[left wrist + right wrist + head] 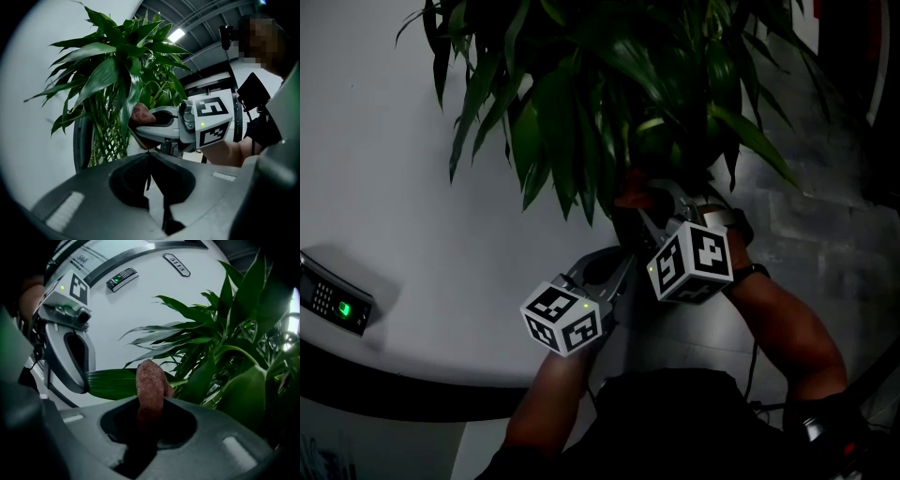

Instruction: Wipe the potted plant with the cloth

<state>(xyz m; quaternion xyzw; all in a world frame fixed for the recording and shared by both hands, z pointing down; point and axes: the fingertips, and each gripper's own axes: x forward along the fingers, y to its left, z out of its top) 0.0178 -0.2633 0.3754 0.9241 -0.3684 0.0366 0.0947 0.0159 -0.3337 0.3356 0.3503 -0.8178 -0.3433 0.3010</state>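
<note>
The potted plant (609, 84) fills the top of the head view with long green leaves. My left gripper (622, 269) reaches up under it, shut on the tip of one broad leaf (112, 383). That leaf stretches flat from its jaws in the right gripper view. From the left gripper view (150, 157) the same leaf (137, 136) runs edge-on into the closed jaws. My right gripper (643, 202) is shut on a brown cloth (150, 383), whose rounded end sticks out past the jaws and rests against the held leaf. The cloth (140, 115) also shows beside the foliage.
A curved white wall (403, 216) stands behind the plant, with a small keypad panel (336, 305) low on the left and a dark band along its base. Grey floor (825, 225) lies to the right. Dense leaves and lattice stems (105, 136) crowd the space ahead.
</note>
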